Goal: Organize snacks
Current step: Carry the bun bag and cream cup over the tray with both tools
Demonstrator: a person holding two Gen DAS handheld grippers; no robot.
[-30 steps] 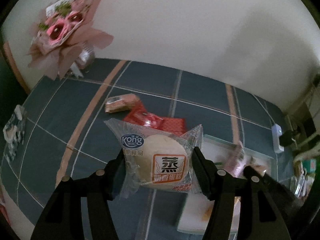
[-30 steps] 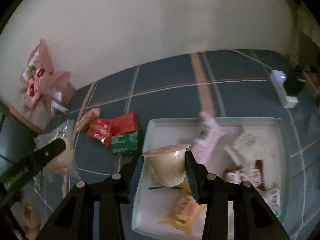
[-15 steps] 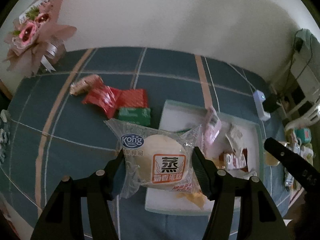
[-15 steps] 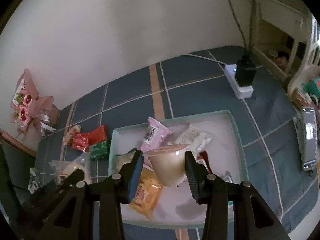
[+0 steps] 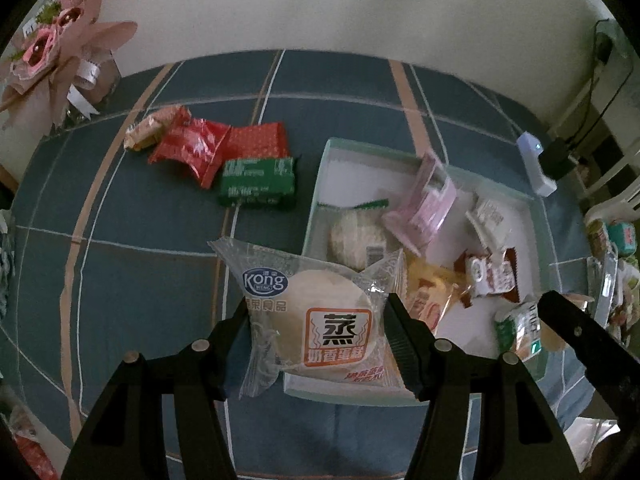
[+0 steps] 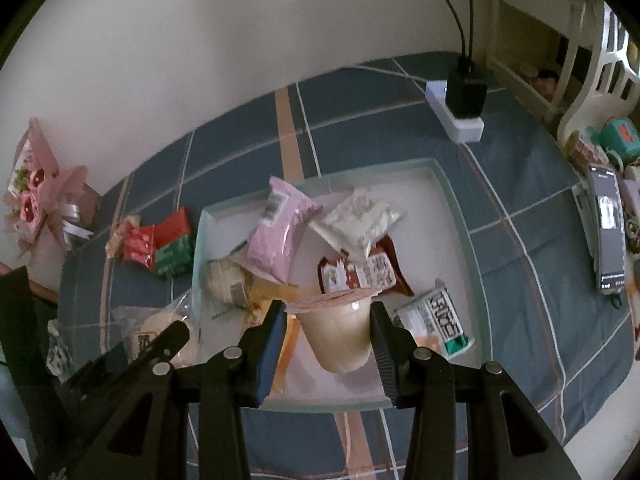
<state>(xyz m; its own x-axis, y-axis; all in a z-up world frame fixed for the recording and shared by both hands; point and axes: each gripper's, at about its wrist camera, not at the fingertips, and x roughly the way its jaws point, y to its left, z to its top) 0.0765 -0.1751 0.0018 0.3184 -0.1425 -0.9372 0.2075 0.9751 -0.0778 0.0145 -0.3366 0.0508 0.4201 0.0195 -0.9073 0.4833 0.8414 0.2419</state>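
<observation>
Left gripper (image 5: pixel 316 334) clamps wrapped steamed cake (image 5: pixel 320 320); right gripper (image 6: pixel 328 340) clamps jelly cup (image 6: pixel 338 330); both poised over tray (image 6: pixel 460 224) for drop-off.

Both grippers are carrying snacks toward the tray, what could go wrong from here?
The left gripper and right gripper are close together and could collide over the tray. The tray is already crowded, so the jelly cup might tip on landing. The steamed cake packet could slip in its loose wrapper.

Right gripper (image 6: pixel 329 336) clamped on a sealed pudding cup (image 6: pixel 338 330) above the snack-filled tray's (image 6: pixel 460 216) near edge.
</observation>
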